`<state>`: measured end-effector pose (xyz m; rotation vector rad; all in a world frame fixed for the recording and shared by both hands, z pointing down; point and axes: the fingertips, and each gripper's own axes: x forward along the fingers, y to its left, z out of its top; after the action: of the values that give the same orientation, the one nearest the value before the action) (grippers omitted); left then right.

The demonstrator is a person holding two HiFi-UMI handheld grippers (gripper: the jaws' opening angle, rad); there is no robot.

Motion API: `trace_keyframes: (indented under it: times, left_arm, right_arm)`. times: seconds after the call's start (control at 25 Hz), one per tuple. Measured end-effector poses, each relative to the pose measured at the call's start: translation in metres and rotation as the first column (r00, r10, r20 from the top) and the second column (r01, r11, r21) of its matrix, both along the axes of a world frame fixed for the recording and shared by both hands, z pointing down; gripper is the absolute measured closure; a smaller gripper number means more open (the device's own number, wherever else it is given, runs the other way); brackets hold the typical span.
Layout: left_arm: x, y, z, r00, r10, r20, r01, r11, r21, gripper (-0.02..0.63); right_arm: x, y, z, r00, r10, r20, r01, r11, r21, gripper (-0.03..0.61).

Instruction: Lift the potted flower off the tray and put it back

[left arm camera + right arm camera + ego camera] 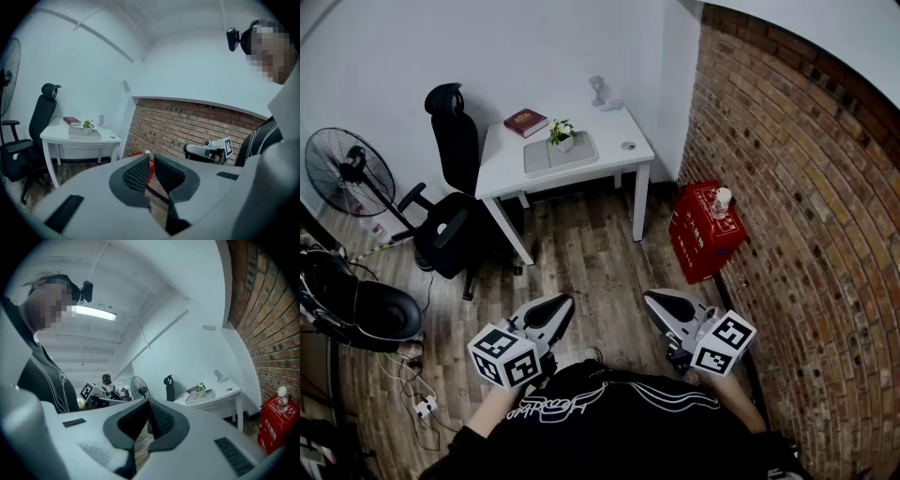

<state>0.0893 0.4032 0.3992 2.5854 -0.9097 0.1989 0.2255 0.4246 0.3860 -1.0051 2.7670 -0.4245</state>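
The potted flower (562, 133) stands on the tray (542, 157) on the white desk (614, 131), in the upper middle of the head view. Both tools hang low in that frame, well apart from the desk. The left tool (565, 302) is narrow, with only a thin slit between its pads and nothing in it. The right tool (652, 298) is closed and empty.

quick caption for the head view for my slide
Left hand-held gripper and right hand-held gripper held far from the desk, potted flower on its tray.
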Motion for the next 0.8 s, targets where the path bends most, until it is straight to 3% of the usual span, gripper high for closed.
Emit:
trace_keyframes:
  times: [0.28, 0.52, 0.8]
  left_arm:
    - [-0.005, -0.011, 0.008, 1.0, -0.009, -0.013, 0.009, 1.0, -0.009, 0.561]
    - [-0.01, -0.027, 0.017, 1.0, 0.0, -0.031, 0.0, 1.0, -0.023, 0.561]
    - [-0.018, -0.07, 0.033, 0.998, 0.018, -0.064, -0.022, 0.998, -0.063, 0.561]
  right_arm:
    - [-0.001, -0.009, 0.008, 1.0, 0.006, -0.02, -0.006, 1.0, -0.003, 0.575]
    - [0.001, -0.035, 0.017, 0.996, 0.075, -0.04, -0.077, 0.997, -0.033, 0.583]
    - [-0.009, -0.079, 0.029, 0.994, 0.096, -0.048, -0.099, 0.993, -0.061, 0.402]
